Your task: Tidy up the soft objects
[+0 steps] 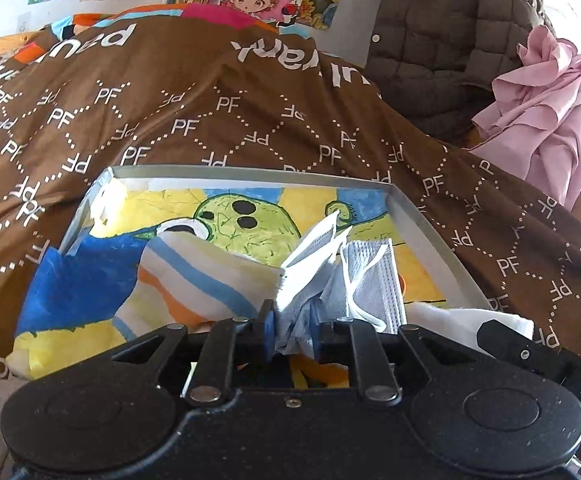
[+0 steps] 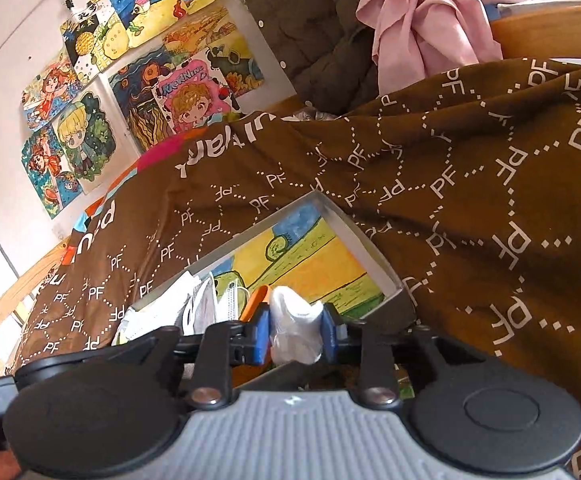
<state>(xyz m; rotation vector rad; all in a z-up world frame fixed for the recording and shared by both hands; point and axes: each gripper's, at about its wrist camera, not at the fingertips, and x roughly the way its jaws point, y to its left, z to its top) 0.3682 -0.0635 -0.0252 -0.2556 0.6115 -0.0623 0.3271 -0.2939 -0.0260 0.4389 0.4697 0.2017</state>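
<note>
Pleated face masks [image 1: 330, 276], thin grey-white fabric with white elastic loops, bunched and crumpled in the left gripper [image 1: 292, 332], blue pads pinching the fabric at 6 o'clock of the left wrist view. Beside them at 9 o'clock, a soft striped sock [image 1: 194, 280], cream with blue and orange bands, slumped inside a shallow grey box [image 1: 426, 228] lined with a crayon drawing of a green spotted creature on yellow and blue. Under the box, a brown blanket [image 1: 250, 120], smooth, printed with white dotted diamonds and "PF" letters. At 1 o'clock, a quilted olive jacket [image 1: 442, 52] with snap buttons; at 3 o'clock, a rumpled pink cloth [image 1: 546, 108]. In the right wrist view, right gripper [image 2: 295, 340] closed on a white, glossy, crinkled wad [image 2: 294, 328] just over the box's near edge. Cartoon drawings [image 2: 138, 92] taped across the wall at 10 o'clock.
</note>
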